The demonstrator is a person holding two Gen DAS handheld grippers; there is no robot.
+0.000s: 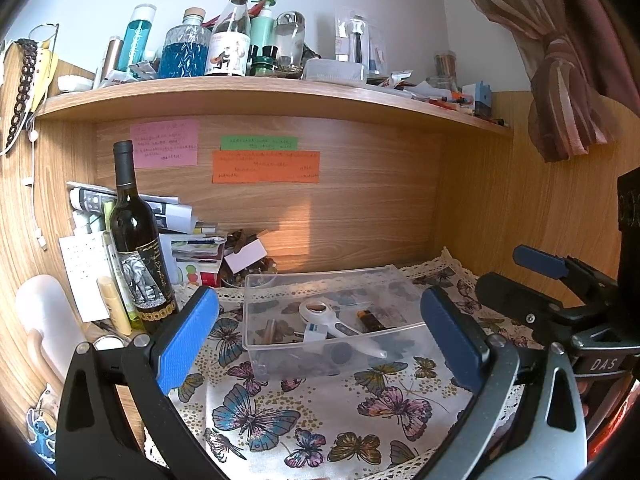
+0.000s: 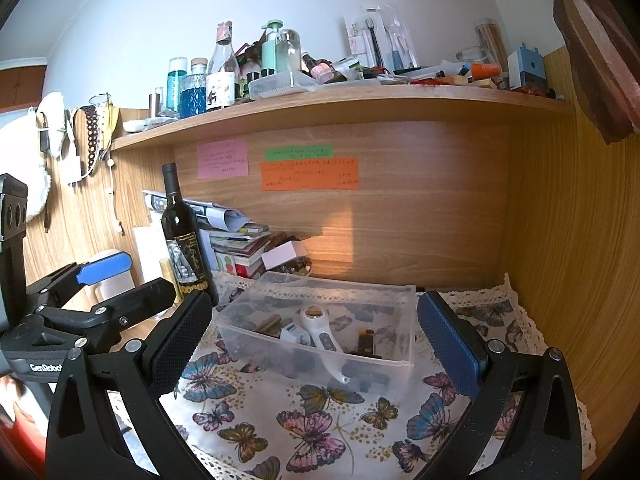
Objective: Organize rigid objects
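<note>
Above the butterfly cloth (image 1: 304, 432), left gripper (image 1: 320, 336) and right gripper (image 2: 316, 344) both gape wide, holding nothing; between their pads sits the clear plastic box (image 1: 280, 280), a white handheld device (image 1: 332, 326) and small items inside, wine bottle (image 1: 138, 248) beside

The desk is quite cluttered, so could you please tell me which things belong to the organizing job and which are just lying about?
Job:
clear plastic bin
white handheld device inside it
amber vial inside it
left gripper, right gripper, jaws open

Lying about:
wine bottle
sticky notes
shelf bottles
stack of papers
</note>
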